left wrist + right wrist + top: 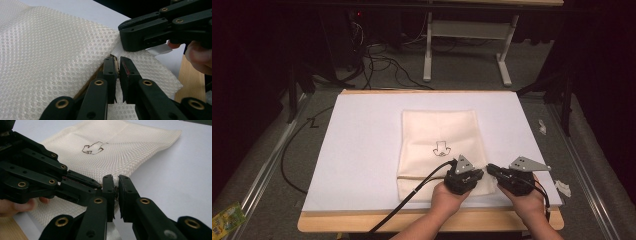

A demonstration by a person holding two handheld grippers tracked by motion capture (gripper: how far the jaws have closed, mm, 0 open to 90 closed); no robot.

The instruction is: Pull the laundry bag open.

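Mesh bag [439,145], cream-coloured, flat on white sheet [362,145] covering tabletop [412,221], slightly right of centre, long side running near to far. Small dark line drawing [442,149] printed near its middle. Thin brownish seam crossing its near part from left to right.

Left gripper [476,174] over near right corner of bag, held in left hand [447,197], black cable [407,205] trailing off toward near left. In left gripper view, jaws closed down to a narrow slit, pinching edge of mesh at the seam [116,65]; honeycomb weave rising to the left.

Right gripper [491,169] just beside it, at right edge of bag, held in right hand [527,200], tips pointing left toward left gripper and almost touching it. In right gripper view, jaws likewise nearly together, a fold of mesh caught between them [116,187]; left gripper close at the left of that view.

Grey plates on top of both grippers. Far off, grey floor with cables and white legs of a frame [467,45].
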